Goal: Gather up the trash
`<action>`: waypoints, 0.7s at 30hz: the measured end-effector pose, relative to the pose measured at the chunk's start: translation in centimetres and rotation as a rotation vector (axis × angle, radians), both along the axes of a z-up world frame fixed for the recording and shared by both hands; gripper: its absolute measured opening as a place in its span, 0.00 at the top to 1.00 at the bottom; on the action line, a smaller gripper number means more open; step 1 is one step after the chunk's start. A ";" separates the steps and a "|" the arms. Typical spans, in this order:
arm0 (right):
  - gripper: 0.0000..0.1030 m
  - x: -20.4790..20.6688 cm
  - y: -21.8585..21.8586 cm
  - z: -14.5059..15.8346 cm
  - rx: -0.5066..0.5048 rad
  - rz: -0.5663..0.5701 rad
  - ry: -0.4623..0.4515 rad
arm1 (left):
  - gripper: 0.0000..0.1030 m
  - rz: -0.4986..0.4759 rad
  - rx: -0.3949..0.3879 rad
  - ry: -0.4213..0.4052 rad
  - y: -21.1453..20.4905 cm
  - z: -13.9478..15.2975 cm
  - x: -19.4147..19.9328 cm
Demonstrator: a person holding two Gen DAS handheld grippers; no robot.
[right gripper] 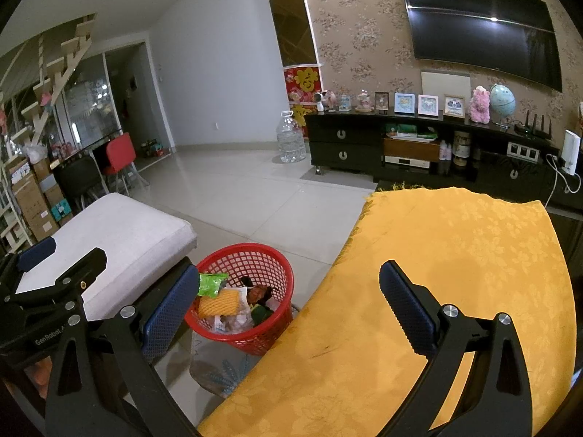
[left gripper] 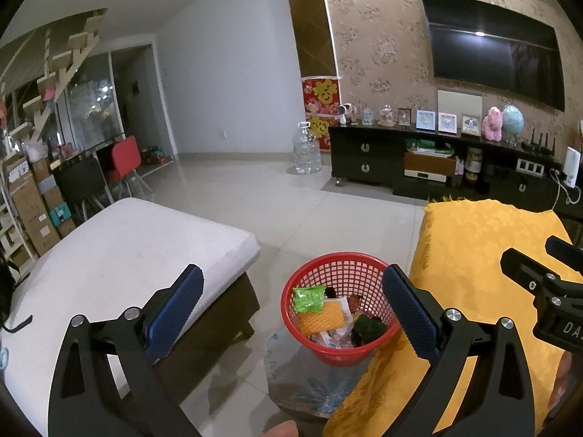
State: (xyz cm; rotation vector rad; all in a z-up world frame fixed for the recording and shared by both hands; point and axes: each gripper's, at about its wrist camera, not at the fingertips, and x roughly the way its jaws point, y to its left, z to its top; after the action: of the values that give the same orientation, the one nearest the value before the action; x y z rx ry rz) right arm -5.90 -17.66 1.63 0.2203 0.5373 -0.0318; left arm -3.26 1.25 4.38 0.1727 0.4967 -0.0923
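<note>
Both hand-held grippers — left (left gripper: 293,309), right (right gripper: 289,302) — gape empty above the red basket (left gripper: 342,262) of trash, beside the yellow-clothed counter (right gripper: 455,255).

Pale glossy floor tiles (left gripper: 233,182), a white wall (left gripper: 226,73) beside floral wallpaper (left gripper: 379,43) with a dark television (left gripper: 495,47) above a long black cabinet (left gripper: 368,153), a staircase (left gripper: 54,73) at left, a grey ottoman (left gripper: 120,255), a red chair (left gripper: 125,156).
</note>
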 end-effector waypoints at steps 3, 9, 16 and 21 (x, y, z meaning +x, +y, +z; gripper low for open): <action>0.07 0.0 0.0 0.0 0.000 -0.001 -0.001 | 0.08 0.002 -0.006 -0.005 0.2 0.1 0.0; 0.07 0.0 0.0 0.0 0.000 0.000 0.000 | 0.08 -0.002 -0.009 -0.015 0.3 0.3 -0.4; 0.07 0.0 0.0 0.0 0.000 0.000 -0.001 | 0.08 -0.002 -0.008 -0.014 0.2 0.2 -0.4; 0.07 0.0 0.0 -0.1 -0.001 -0.001 0.000 | 0.08 -0.014 -0.008 -0.016 0.1 0.3 -0.5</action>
State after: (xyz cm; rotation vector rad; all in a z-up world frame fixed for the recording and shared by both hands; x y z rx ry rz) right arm -5.94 -17.65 1.53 0.2200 0.5377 -0.0331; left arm -3.73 1.36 4.64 0.1692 0.4791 -0.1069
